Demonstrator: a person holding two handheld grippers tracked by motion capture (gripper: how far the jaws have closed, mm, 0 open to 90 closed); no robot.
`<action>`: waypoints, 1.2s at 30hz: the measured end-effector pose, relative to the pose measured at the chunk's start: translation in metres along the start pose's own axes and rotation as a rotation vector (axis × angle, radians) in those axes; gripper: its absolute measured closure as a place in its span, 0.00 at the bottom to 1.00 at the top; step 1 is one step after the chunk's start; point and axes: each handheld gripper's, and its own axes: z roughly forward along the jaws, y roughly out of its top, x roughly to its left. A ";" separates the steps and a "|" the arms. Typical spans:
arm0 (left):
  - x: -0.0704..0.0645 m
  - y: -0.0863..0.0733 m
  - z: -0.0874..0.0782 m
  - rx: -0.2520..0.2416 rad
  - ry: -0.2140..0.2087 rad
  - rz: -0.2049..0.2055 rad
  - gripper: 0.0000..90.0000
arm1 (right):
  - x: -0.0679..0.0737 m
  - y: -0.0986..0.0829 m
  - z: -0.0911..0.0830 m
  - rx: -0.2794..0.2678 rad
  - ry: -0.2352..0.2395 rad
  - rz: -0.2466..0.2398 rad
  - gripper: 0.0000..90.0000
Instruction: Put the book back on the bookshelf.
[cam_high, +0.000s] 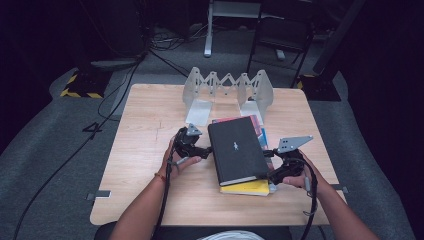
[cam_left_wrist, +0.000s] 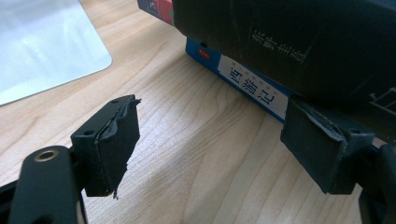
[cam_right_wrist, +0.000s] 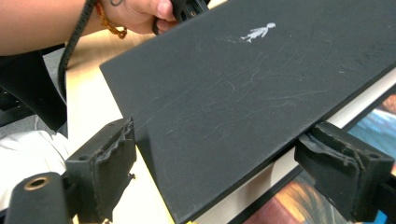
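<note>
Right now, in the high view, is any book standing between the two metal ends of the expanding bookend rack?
No: the rack stands bare at the table's far edge, while the black book lies on the stack nearer the person.

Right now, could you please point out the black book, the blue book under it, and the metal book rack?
black book (cam_high: 236, 149): high view, middle of cover.
blue book (cam_left_wrist: 252, 86): left gripper view, white spine label.
metal book rack (cam_high: 198, 111): high view, left base plate.

Black hardcover book (cam_high: 237, 149) — small white figure on cover — flat atop a stack of books (cam_high: 250, 187).
</note>
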 end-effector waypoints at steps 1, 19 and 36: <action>0.000 0.000 -0.003 -0.002 0.007 0.019 0.27 | 0.000 0.000 -0.001 -0.009 0.003 0.001 0.17; -0.010 -0.002 -0.005 -0.020 -0.047 0.137 0.49 | -0.004 0.006 -0.002 -0.068 0.001 0.060 0.22; -0.005 0.006 0.000 -0.054 -0.011 0.114 0.54 | -0.013 0.017 0.006 -0.082 0.042 0.037 0.34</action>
